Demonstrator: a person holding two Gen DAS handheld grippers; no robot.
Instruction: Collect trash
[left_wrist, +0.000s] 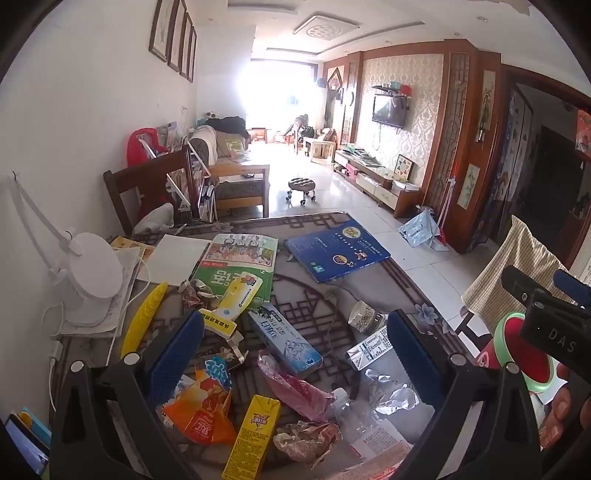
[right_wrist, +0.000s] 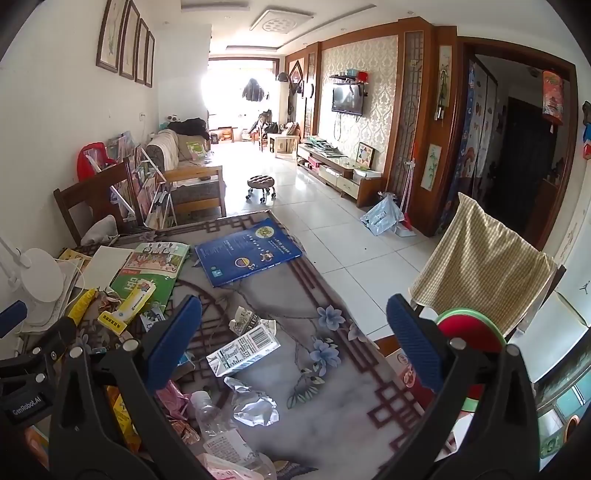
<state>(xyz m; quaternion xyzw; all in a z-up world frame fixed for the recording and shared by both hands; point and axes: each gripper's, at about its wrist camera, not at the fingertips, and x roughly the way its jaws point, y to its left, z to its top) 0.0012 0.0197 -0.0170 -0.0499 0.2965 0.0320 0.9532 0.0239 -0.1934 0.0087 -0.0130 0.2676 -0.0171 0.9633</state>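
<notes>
The trash lies crowded on the table (right_wrist: 332, 295): a yellow carton (left_wrist: 251, 435), an orange wrapper (left_wrist: 199, 413), a clear bottle (left_wrist: 365, 424), crumpled foil (right_wrist: 255, 402) and a white milk carton (right_wrist: 242, 350), close to books that are not rubbish. A grab at one piece would likely drag a neighbour along or nudge the bottle rolling. The left gripper (left_wrist: 295, 354) and the right gripper (right_wrist: 295, 339) both hang above the pile, fingers spread wide, holding and touching nothing
</notes>
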